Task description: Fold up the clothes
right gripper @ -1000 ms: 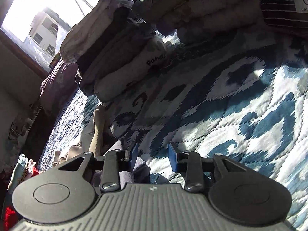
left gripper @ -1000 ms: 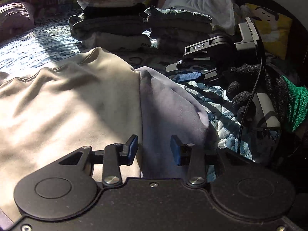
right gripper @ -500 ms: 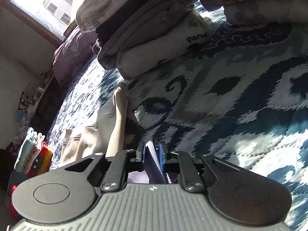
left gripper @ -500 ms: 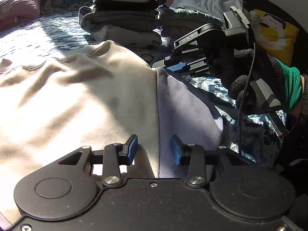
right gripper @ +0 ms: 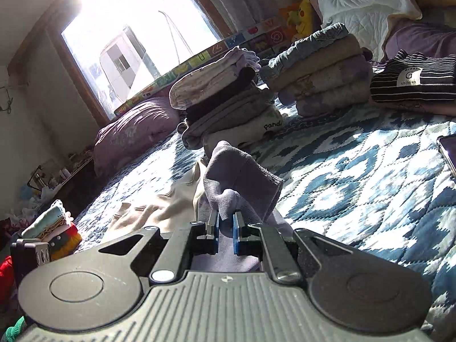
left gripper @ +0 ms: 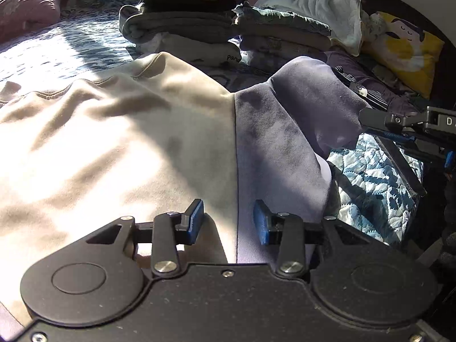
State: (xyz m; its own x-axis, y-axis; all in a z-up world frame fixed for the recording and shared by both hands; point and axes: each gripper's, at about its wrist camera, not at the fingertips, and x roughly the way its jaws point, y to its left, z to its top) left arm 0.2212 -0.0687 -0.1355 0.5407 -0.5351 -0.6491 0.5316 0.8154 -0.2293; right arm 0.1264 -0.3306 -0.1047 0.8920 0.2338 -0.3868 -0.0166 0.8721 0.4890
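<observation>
Pinching the lavender sleeve (right gripper: 242, 176), your right gripper (right gripper: 225, 228) has its blue pads pressed together on the fabric and holds it raised off the blue patterned quilt (right gripper: 356, 188). Your left gripper (left gripper: 228, 222) hovers with fingers spread over the cream sweatshirt (left gripper: 114, 142), right at the seam where that sleeve joins, with stacks of folded clothes (left gripper: 182, 28) beyond the sweatshirt.

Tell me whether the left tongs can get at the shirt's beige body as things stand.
Probably yes: the left tongs are open right over the beige body, nothing between. The right tongs hold only the purple sleeve.
</observation>
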